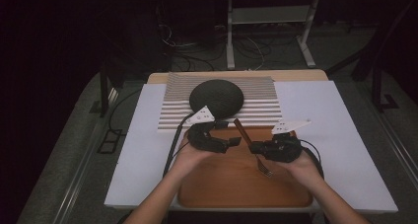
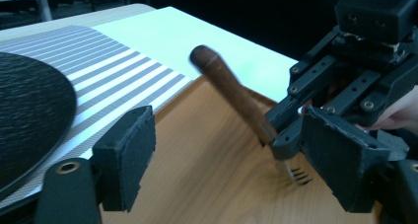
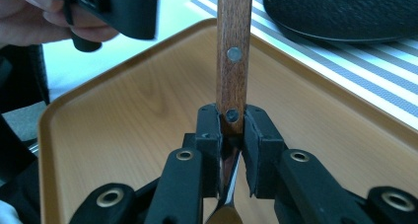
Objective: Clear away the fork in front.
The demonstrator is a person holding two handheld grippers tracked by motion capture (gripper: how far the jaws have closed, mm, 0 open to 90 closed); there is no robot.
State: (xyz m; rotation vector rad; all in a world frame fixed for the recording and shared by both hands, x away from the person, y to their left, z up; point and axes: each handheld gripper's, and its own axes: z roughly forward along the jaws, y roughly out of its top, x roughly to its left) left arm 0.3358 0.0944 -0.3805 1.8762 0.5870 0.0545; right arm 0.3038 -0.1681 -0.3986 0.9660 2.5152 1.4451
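Note:
A fork with a brown wooden handle (image 3: 232, 46) stands tilted over the wooden tray (image 1: 231, 184), and my right gripper (image 3: 231, 135) is shut on it where the handle meets the metal neck. In the high view the handle (image 1: 242, 130) points away toward the striped mat, while the tines (image 1: 266, 172) point back at the person. My left gripper (image 2: 231, 155) is open, its jaws wide apart to either side of the fork (image 2: 226, 86) without touching it. Seen from above, the left gripper (image 1: 235, 141) sits just left of the right gripper (image 1: 254, 147).
A dark round textured plate (image 1: 216, 97) rests on a grey-and-white striped mat (image 1: 266, 105) behind the tray. White sheets (image 1: 320, 115) cover the table. The tray's raised rim (image 3: 123, 71) surrounds the grippers. Cables and a metal stand (image 1: 268, 17) lie beyond the table.

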